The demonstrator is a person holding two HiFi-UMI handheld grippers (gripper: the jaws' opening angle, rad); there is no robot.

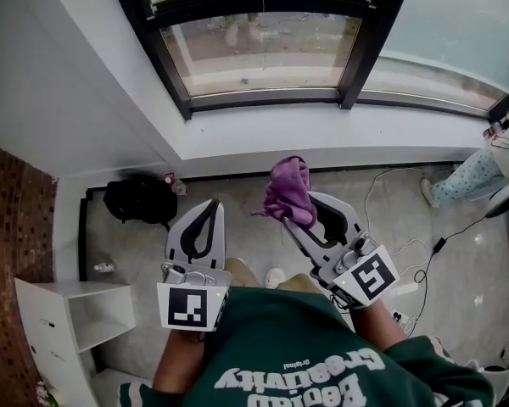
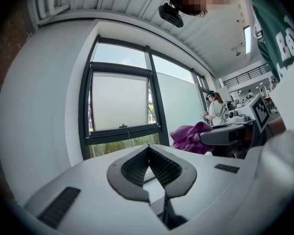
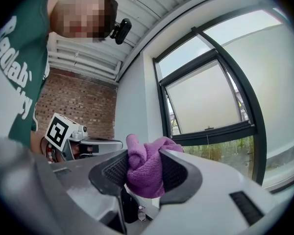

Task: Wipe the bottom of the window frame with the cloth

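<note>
A bunched purple cloth (image 1: 290,189) is clamped in my right gripper (image 1: 301,210), which is held up in front of the white sill (image 1: 322,134). In the right gripper view the cloth (image 3: 146,169) fills the gap between the ribbed pads, with the gripper (image 3: 144,153) shut on it. The window frame's dark bottom rail (image 1: 263,100) runs above the sill, well apart from the cloth. My left gripper (image 1: 205,219) is level with the right one, to its left. Its jaws meet tip to tip (image 2: 148,147) with nothing between them. The cloth (image 2: 188,137) also shows to the right in the left gripper view.
A black bag (image 1: 140,200) lies on the floor by the wall at left. A white shelf unit (image 1: 76,312) stands at lower left beside a brick wall (image 1: 13,253). Cables (image 1: 407,244) trail across the floor at right, near a seated person (image 1: 475,176).
</note>
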